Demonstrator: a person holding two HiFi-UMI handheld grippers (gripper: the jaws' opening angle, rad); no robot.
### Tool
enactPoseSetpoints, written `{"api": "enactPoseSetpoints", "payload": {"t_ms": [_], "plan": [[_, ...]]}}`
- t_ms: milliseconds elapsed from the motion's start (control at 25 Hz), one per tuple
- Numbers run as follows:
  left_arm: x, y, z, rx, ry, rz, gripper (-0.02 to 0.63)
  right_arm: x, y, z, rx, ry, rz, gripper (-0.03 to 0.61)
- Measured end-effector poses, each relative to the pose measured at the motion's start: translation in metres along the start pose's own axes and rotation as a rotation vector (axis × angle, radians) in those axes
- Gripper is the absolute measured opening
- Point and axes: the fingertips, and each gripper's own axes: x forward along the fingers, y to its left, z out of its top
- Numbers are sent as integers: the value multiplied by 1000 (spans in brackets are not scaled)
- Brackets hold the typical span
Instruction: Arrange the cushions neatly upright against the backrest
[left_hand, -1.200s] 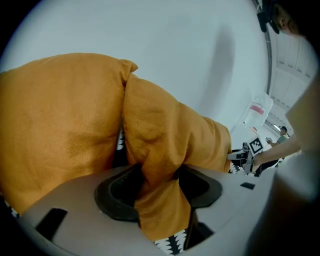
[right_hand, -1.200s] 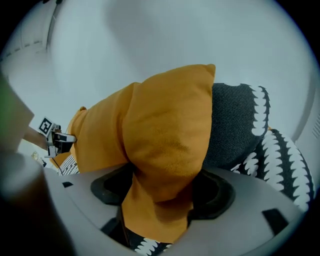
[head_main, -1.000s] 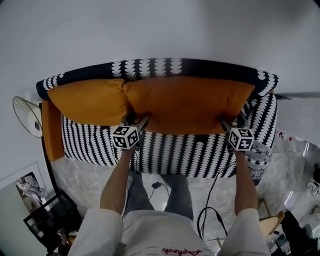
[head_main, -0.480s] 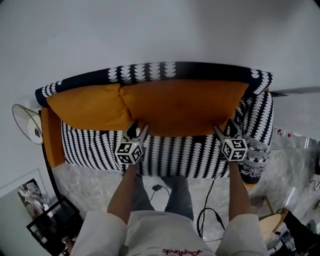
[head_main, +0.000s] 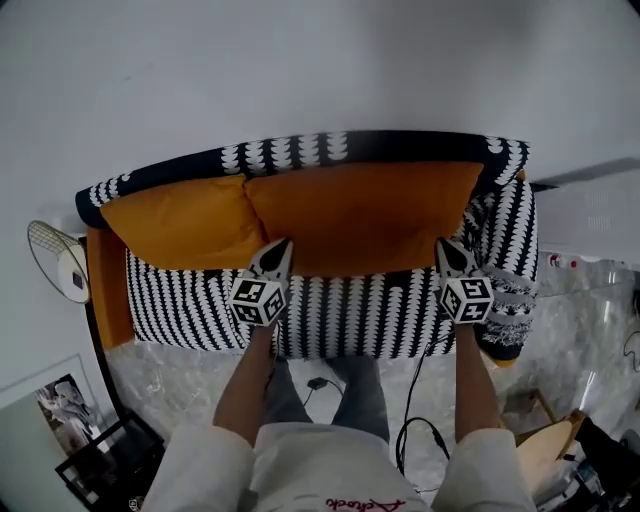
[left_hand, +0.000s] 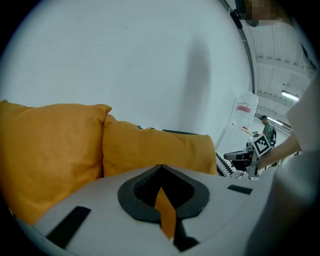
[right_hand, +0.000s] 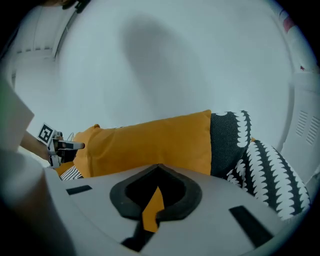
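The left gripper (head_main: 280, 248) and right gripper (head_main: 445, 248) have just closed, each pinching a thin fold at a lower corner of the big cushion (head_main: 365, 212), which leans on the backrest (head_main: 300, 148). So thin a bite may slip, or an uneven lift skew it. The small cushion (head_main: 180, 218) touches its left edge, the armrest (head_main: 510, 250) crowds its right; room lies above and toward the seat (head_main: 340, 312).

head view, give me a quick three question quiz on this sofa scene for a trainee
1. True or false: the left tool is shut on the large orange fabric cushion.
2. What sits beside it on the black-and-white patterned sofa? A) smaller orange cushion, B) blue blanket, C) grey pillow.
3. Fill in: the right tool grips the large cushion's lower ___ corner.
Key: 1 true; 2 A; 3 right.
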Motion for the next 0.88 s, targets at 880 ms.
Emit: {"api": "enactPoseSetpoints", "payload": {"t_ms": [880], "plan": [[-65, -18, 55, 159, -26, -272, 29, -73, 121, 37, 40, -128, -146, 27]]}}
